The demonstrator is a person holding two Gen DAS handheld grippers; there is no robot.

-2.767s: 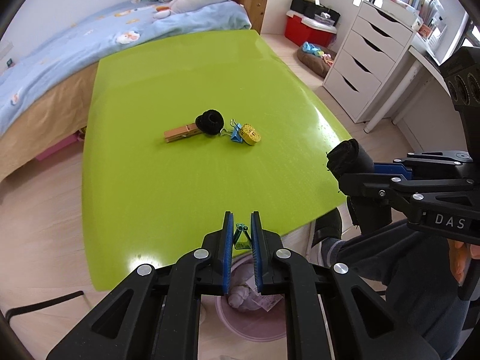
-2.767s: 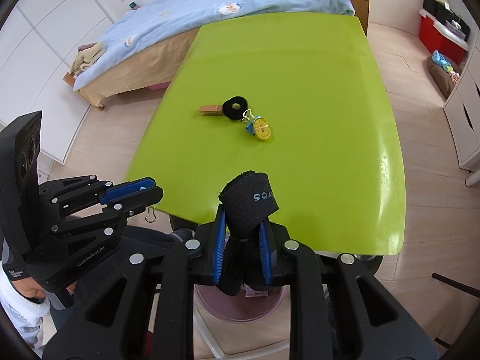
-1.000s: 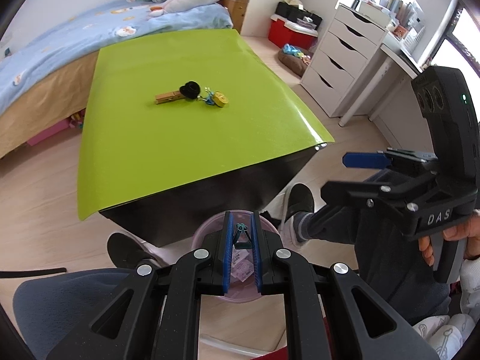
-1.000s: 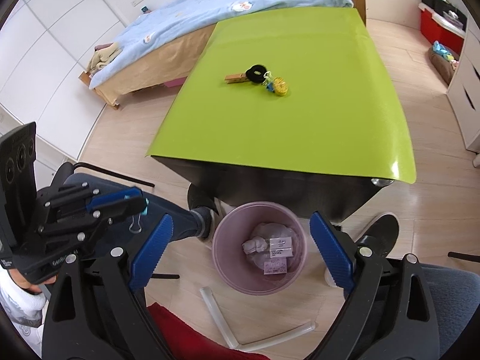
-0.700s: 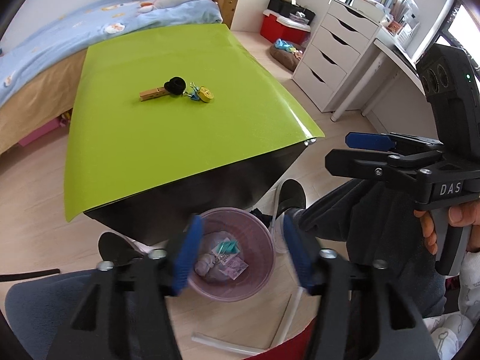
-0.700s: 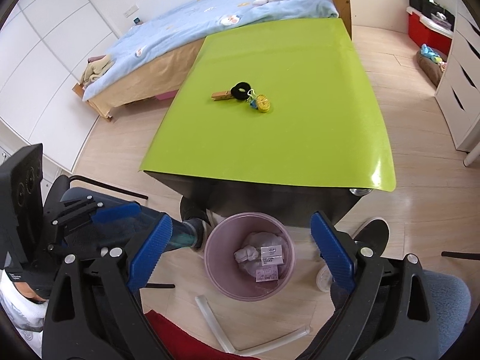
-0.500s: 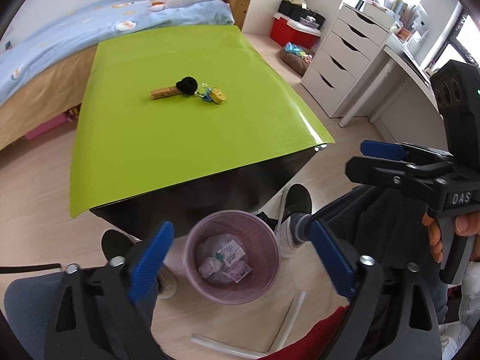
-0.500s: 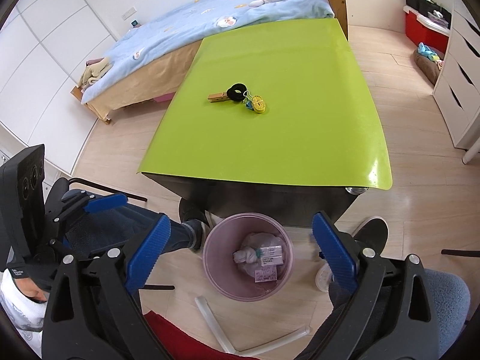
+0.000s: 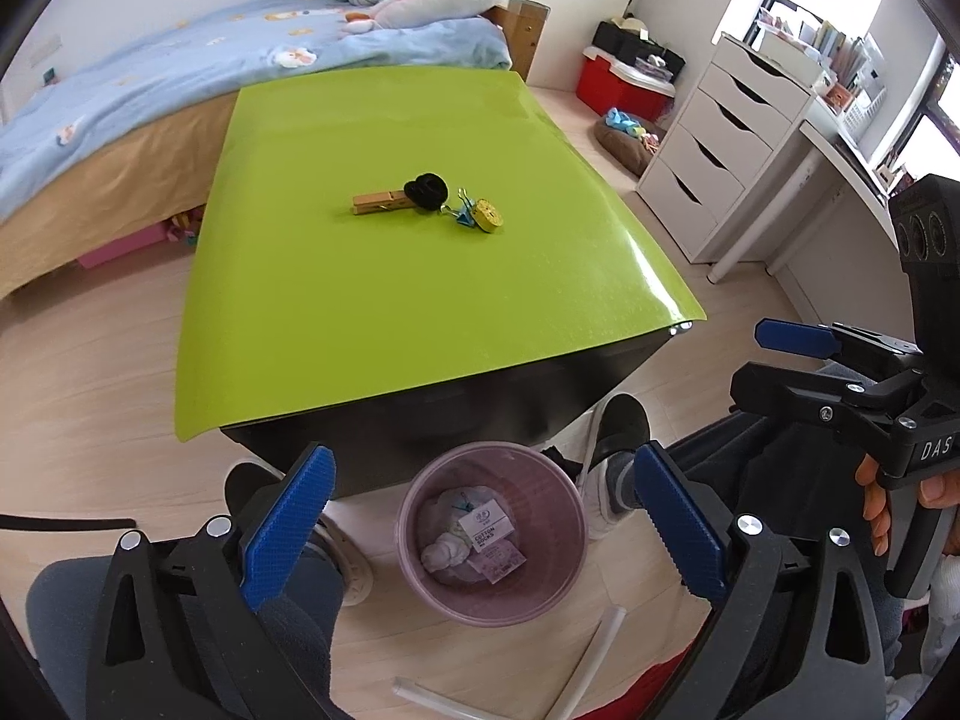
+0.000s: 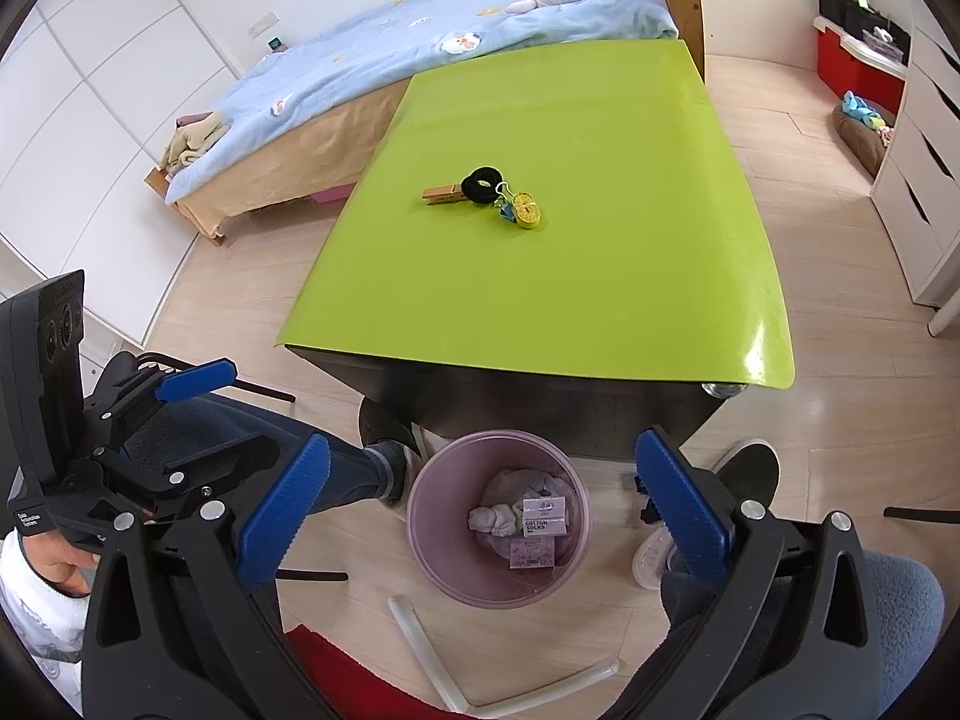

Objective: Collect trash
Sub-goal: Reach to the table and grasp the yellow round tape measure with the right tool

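Sitting on the floor at the near end of the table, the pink waste bin (image 9: pixel 492 531) holds crumpled white tissue, a card printed "COTTON SOCKS" and, on top of the tissue, a small green binder clip (image 9: pixel 463 504). That clip was pinched between the left gripper's pads a second ago; now it lies in the bin. In the right wrist view the bin (image 10: pixel 501 519) shows the same tissue and card.

The left gripper (image 9: pixel 480 531) hangs over the bin with its blue pads spread as wide as they go and nothing between them; its jaws have just been opening. The right gripper (image 10: pixel 483 510) is likewise spread wide and empty above the bin, its jaws having widened a little more in the last half second. The black strap it carried nearly three seconds ago is out of its pads; I cannot make it out in the bin.

On the green table (image 9: pixel 390 300) the remaining litter is unchanged in its cluster: a wooden clothespin (image 9: pixel 379 202) touching a black ring (image 9: pixel 426 189), with a blue binder clip (image 9: pixel 463 213) and a yellow disc (image 9: pixel 489 216) just beside it.

A person's shoes and legs flank the bin, and a clear plastic tube (image 10: pixel 441 648) lies on the floor near it.
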